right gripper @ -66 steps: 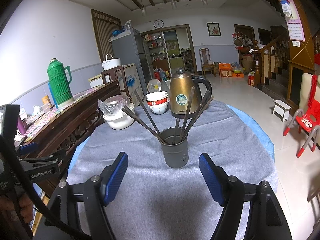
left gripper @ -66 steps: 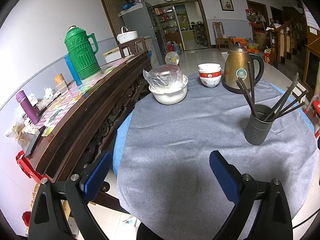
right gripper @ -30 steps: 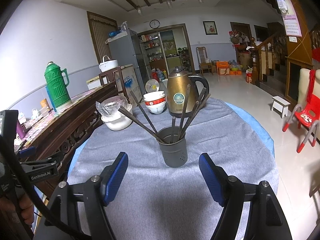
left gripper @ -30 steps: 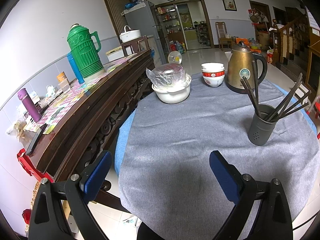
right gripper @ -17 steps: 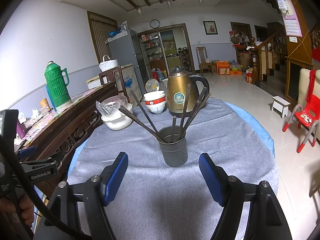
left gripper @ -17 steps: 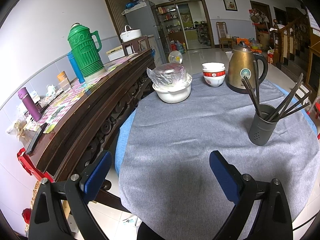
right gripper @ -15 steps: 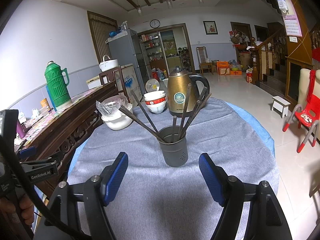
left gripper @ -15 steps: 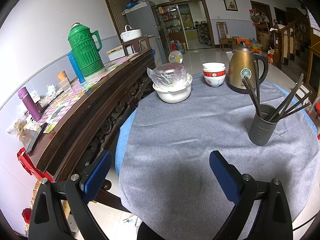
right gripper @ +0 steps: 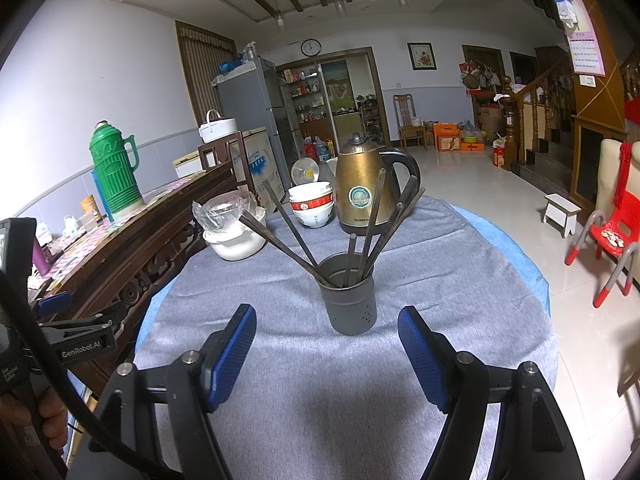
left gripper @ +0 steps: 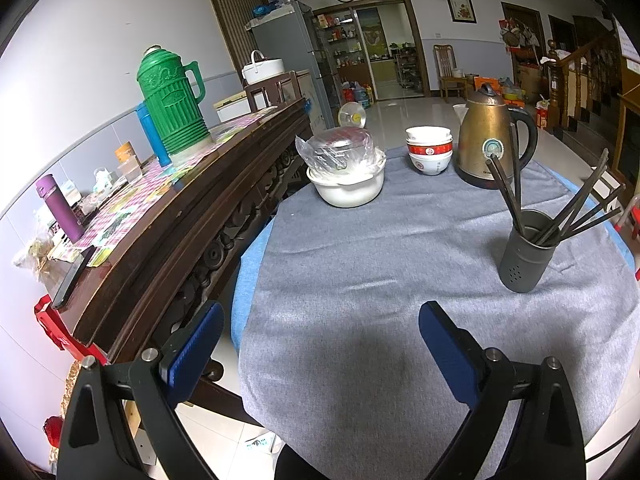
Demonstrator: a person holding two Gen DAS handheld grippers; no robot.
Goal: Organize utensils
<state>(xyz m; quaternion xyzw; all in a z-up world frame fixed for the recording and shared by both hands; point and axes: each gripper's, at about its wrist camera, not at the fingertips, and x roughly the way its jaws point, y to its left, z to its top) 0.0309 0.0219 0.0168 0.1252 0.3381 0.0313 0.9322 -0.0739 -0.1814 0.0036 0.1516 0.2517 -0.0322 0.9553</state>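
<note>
Each tool, left tool [left gripper: 318,346] and right tool [right gripper: 326,350], has black angular arms, silver screws and ribbed blue pads [right gripper: 230,356]; white "GenRobot.AI" lettering marks one.

The left gripper [left gripper: 316,350] has drifted slightly, so the cup of chopsticks [left gripper: 527,251] sits a little lower and further right.

Holder [right gripper: 352,300] stands upright on the table [right gripper: 460,280], chopsticks [right gripper: 372,224] in it, fanned outward. Behind the holder: kettle [right gripper: 362,188]; stacked bowls [right gripper: 312,204] just left of kettle; covered basin [right gripper: 234,236] further left. Sideboard [left gripper: 168,216] runs along the table's left edge, with thermos [left gripper: 172,104] on top.
</note>
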